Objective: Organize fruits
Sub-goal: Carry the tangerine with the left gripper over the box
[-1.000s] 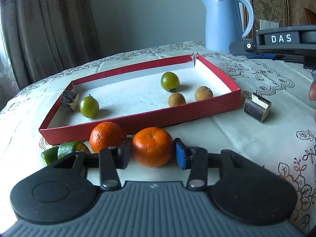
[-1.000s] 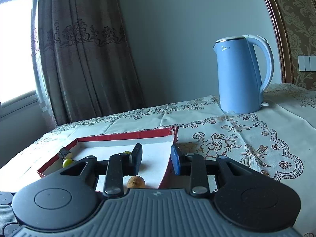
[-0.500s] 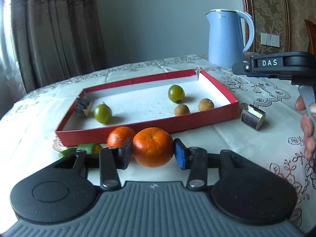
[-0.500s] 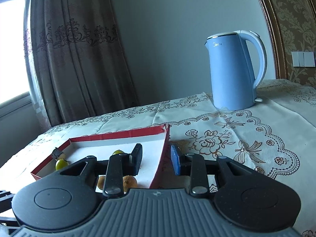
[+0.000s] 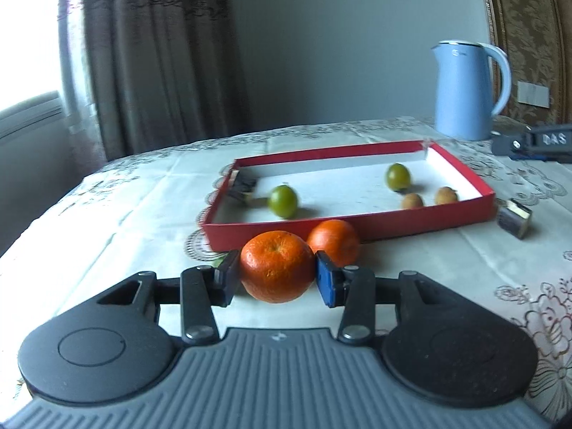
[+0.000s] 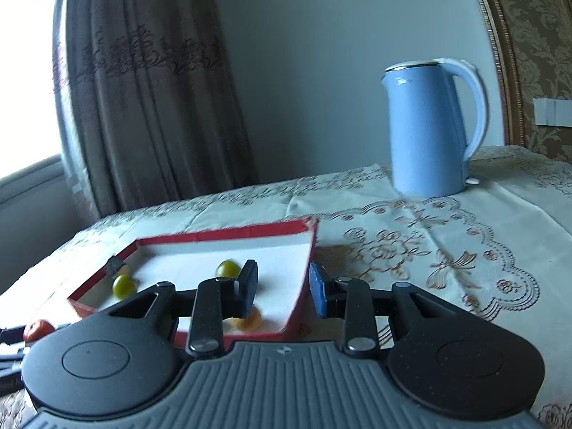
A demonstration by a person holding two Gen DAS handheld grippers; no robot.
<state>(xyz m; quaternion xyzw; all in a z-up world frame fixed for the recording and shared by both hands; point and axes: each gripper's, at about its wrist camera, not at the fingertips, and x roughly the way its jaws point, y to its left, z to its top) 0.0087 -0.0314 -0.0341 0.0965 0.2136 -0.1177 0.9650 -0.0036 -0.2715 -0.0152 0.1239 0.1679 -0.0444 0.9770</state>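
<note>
An orange (image 5: 277,266) is gripped in the left claw (image 5: 275,279), just in front of the red tray (image 5: 357,225). The right claw (image 6: 282,287), empty and narrowly parted, is held over the tray's right wall.

"das" in white letters on the right tool (image 5: 536,143); the kettle's (image 5: 464,89) logo is unreadable.

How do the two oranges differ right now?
The near orange is gripped between the left tool's pads; the far orange sits free on the tablecloth, against the red tray's front wall. The near orange shows its stem dimple; the far orange is partly hidden behind it. Both are round, orange, and outside the tray.
</note>
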